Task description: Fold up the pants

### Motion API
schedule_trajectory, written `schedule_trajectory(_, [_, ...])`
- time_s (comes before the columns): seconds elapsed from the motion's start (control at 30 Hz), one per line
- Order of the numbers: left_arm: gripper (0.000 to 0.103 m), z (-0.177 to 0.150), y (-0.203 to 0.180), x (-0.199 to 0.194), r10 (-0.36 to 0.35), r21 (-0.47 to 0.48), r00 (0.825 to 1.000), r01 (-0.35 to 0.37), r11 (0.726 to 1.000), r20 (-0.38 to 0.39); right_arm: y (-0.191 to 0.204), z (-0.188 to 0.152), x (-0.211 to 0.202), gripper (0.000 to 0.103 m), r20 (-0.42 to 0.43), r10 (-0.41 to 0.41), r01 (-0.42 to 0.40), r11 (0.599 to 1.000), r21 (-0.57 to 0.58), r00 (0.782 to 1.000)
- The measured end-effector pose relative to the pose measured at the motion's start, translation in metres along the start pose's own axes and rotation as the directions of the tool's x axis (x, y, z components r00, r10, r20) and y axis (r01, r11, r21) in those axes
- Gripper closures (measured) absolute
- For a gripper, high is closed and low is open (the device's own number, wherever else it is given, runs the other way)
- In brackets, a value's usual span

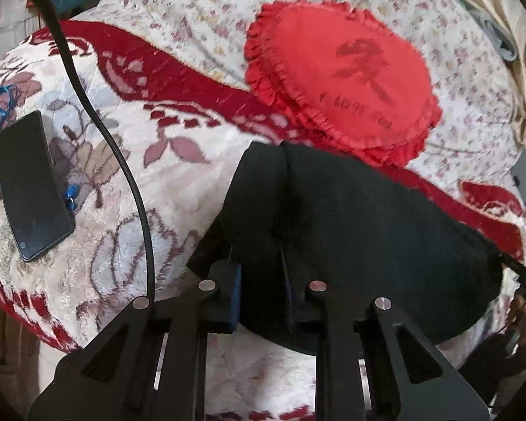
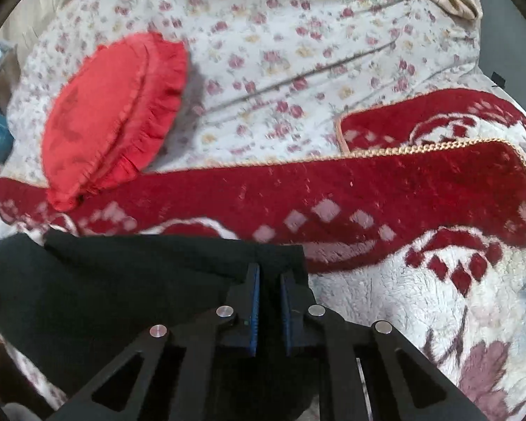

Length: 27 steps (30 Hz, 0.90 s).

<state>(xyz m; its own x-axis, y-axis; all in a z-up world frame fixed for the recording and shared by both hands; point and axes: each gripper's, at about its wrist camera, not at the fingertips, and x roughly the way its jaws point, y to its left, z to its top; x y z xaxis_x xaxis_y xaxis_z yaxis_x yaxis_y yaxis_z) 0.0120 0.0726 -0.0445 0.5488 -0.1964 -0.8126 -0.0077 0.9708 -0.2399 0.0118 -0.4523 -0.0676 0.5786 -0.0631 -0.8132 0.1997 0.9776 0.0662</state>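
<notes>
Both hand-held grippers (image 1: 263,291) (image 2: 270,301) pinch the black pants (image 1: 350,231).

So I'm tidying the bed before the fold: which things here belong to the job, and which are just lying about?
Part of the job:
black pants
left hand-held gripper, shut on the pants
right hand-held gripper, shut on the pants

Lying about:
red frilled cushion
black phone
black cable
</notes>
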Motion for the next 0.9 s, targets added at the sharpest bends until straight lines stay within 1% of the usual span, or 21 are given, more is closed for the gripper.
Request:
schedule_trajectory(0.07, [0.085, -0.002, 0.004, 0.014, 0.0, -0.023, 1.0, -0.001, 1.0, -0.031, 0.002, -0.002, 0.02, 0.093, -0.033, -0.03, 0.029, 0.999, -0.025, 0.999])
schedule_trajectory(0.13, [0.086, -0.003, 0.001, 0.015, 0.007, -0.015, 1.0, -0.007, 1.0, -0.024, -0.001, -0.003, 0.022, 0.09, -0.006, -0.038, 0.038, 0.999, -0.004, 0.999])
schedule_trajectory(0.17, [0.085, -0.003, -0.001, 0.012, 0.008, -0.002, 1.0, -0.008, 1.0, -0.017, -0.004, -0.002, 0.017, 0.081, -0.008, -0.031, 0.031, 0.999, 0.016, 0.999])
schedule_trajectory(0.2, [0.085, -0.002, -0.002, 0.01, 0.008, 0.004, 1.0, -0.008, 1.0, -0.015, -0.006, -0.001, 0.011, 0.077, -0.007, -0.024, 0.025, 0.999, 0.037, 1.0])
schedule_trajectory(0.23, [0.083, -0.001, -0.001, 0.006, 0.002, 0.001, 1.0, -0.002, 1.0, -0.014, -0.009, -0.001, -0.003, 0.07, 0.011, -0.023, 0.022, 0.998, 0.062, 1.0])
schedule_trajectory(0.27, [0.083, -0.001, 0.001, 0.004, -0.007, -0.003, 1.0, 0.007, 1.0, -0.015, -0.009, -0.003, -0.015, 0.066, 0.03, 0.003, -0.005, 0.998, 0.068, 1.0])
schedule_trajectory(0.3, [0.082, 0.0, 0.002, 0.002, -0.016, -0.007, 1.0, 0.016, 1.0, -0.016, -0.005, -0.006, -0.024, 0.064, 0.04, 0.035, -0.038, 0.997, 0.066, 0.999])
schedule_trajectory(0.33, [0.082, 0.001, 0.003, 0.001, -0.02, -0.01, 1.0, 0.02, 1.0, -0.015, 0.0, -0.009, -0.034, 0.061, 0.044, 0.086, -0.089, 0.995, 0.056, 0.995])
schedule_trajectory(0.37, [0.082, 0.001, 0.003, 0.0, -0.023, -0.012, 1.0, 0.023, 1.0, -0.013, 0.01, -0.015, -0.044, 0.061, 0.035, 0.16, -0.161, 0.986, 0.032, 0.986])
schedule_trajectory(0.4, [0.082, 0.001, 0.001, -0.001, -0.022, -0.011, 1.0, 0.022, 1.0, -0.011, 0.024, -0.022, -0.052, 0.061, 0.008, 0.245, -0.245, 0.969, -0.003, 0.969])
schedule_trajectory(0.47, [0.082, 0.001, -0.003, -0.002, -0.013, -0.003, 1.0, 0.013, 1.0, -0.005, 0.05, -0.036, -0.062, 0.061, -0.028, 0.34, -0.341, 0.937, -0.067, 0.94])
schedule_trajectory(0.5, [0.082, 0.0, -0.004, -0.003, -0.012, -0.002, 1.0, 0.012, 1.0, -0.002, 0.066, -0.046, -0.068, 0.061, -0.028, 0.365, -0.366, 0.923, -0.122, 0.931])
schedule_trajectory(0.57, [0.082, 0.001, -0.005, -0.003, -0.016, -0.016, 1.0, 0.016, 1.0, -0.003, 0.096, -0.064, -0.074, 0.061, -0.02, 0.366, -0.359, 0.9, -0.245, 0.93])
schedule_trajectory(0.67, [0.082, 0.002, -0.003, -0.005, -0.028, -0.033, 1.0, 0.028, 0.999, -0.009, 0.137, -0.089, -0.069, 0.061, -0.049, 0.36, -0.347, 0.845, -0.407, 0.932])
schedule_trajectory(0.77, [0.082, 0.006, -0.004, -0.008, -0.039, -0.04, 0.999, 0.038, 0.998, -0.006, 0.168, -0.108, -0.056, 0.061, -0.076, 0.352, -0.339, 0.784, -0.52, 0.933])
schedule_trajectory(0.83, [0.082, 0.008, -0.005, -0.009, -0.039, -0.038, 0.999, 0.039, 0.999, -0.006, 0.186, -0.119, -0.046, 0.061, -0.071, 0.319, -0.296, 0.743, -0.6, 0.945])
schedule_trajectory(0.9, [0.082, 0.01, -0.007, -0.009, -0.036, -0.031, 0.999, 0.035, 0.999, -0.007, 0.194, -0.123, -0.034, 0.061, -0.08, 0.298, -0.277, 0.712, -0.645, 0.951])
